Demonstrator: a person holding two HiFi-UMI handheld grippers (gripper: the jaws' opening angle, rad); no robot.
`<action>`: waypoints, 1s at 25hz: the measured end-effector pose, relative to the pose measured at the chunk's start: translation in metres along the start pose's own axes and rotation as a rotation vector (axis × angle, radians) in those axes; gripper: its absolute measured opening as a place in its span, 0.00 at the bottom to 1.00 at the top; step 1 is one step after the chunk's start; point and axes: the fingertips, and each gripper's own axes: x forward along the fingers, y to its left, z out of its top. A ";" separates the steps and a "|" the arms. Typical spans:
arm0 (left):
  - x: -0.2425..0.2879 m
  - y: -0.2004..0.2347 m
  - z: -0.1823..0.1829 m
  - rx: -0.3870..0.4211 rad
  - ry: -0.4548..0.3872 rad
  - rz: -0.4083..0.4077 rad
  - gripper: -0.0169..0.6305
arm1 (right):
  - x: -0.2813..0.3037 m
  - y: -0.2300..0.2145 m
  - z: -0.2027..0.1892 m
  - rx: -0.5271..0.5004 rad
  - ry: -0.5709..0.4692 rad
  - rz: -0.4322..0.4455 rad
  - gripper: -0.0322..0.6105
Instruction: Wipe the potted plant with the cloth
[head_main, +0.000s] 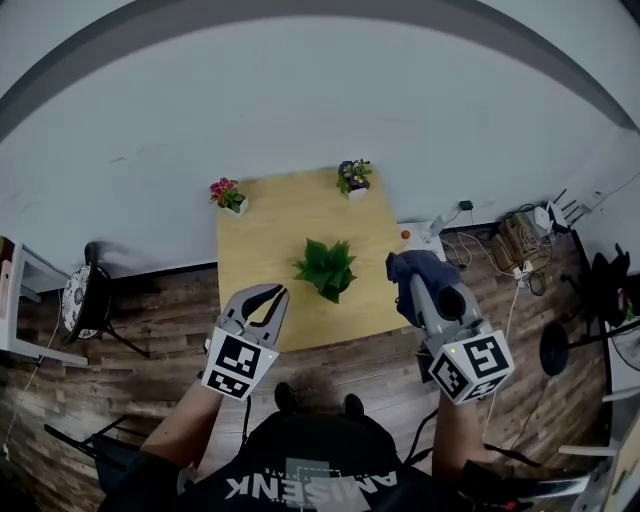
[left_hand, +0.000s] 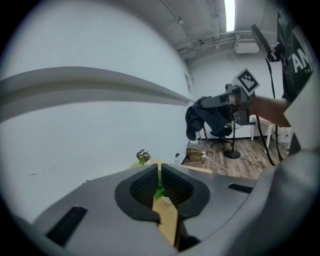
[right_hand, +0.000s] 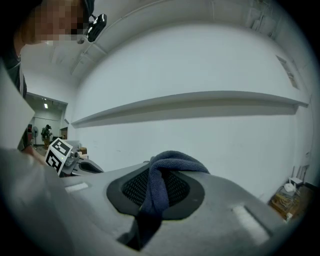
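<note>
Left gripper (head_main: 268, 298) fingers pressed together, empty, short of the leafy green potted plant (head_main: 326, 268). Right gripper (head_main: 408, 284) clamps a dark blue terry cloth (head_main: 420, 264) right of the plant. Pink-flowered pot (head_main: 229, 194) and purple-flowered pot (head_main: 354, 177) stand beyond the plant. Only the left gripper view glimpses its leaves; the right's shows wall.

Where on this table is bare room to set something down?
Bare wood: the back strip between the pink flower pot and purple flower pot, and the table left side. Crowded at the front, where the left gripper and right gripper flank the green plant.

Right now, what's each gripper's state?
Left gripper: closed, nothing in it.
Right gripper: closed on the dark blue cloth.
</note>
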 end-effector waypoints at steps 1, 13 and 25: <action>0.005 -0.004 -0.009 0.033 0.025 -0.023 0.03 | -0.001 -0.001 -0.003 0.005 0.007 -0.014 0.12; 0.086 -0.034 -0.098 0.383 0.317 -0.149 0.17 | -0.005 -0.032 -0.023 0.027 0.054 -0.004 0.12; 0.154 -0.035 -0.157 0.789 0.469 -0.245 0.17 | 0.000 -0.065 -0.059 0.057 0.135 0.032 0.12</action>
